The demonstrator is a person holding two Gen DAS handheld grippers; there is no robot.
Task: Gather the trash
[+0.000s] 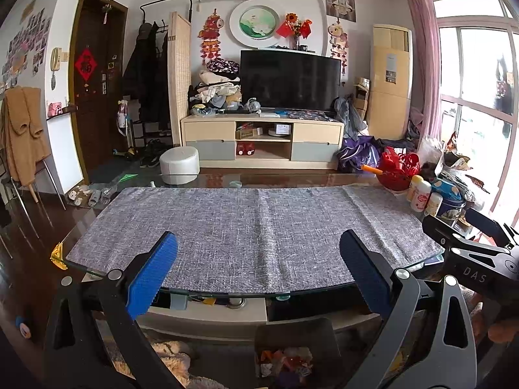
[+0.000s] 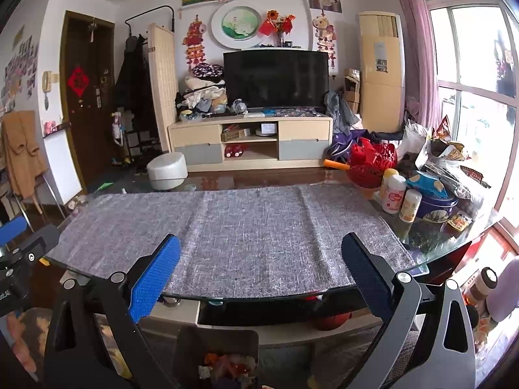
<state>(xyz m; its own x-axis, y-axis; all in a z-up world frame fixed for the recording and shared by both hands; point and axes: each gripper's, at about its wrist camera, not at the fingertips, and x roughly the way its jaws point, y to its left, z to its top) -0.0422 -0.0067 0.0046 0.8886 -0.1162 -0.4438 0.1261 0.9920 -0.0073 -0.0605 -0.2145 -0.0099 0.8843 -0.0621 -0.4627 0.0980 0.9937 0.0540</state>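
Basically both idle: left hand-held gripper (image 1: 258,270) had its jaws wide apart, empty, over the near edge of the table (image 1: 227,175); right hand-held gripper (image 2: 261,274) same, apart and empty. Grey mat (image 1: 253,227) was bare. Trash sat in the dark bin (image 1: 293,350) on the floor below the table edge. Likely risk: reaching toward the cluttered far-right corner, a jaw could clip the bottles (image 2: 394,194) beside the blue tin (image 2: 436,206) and topple them on the glass.
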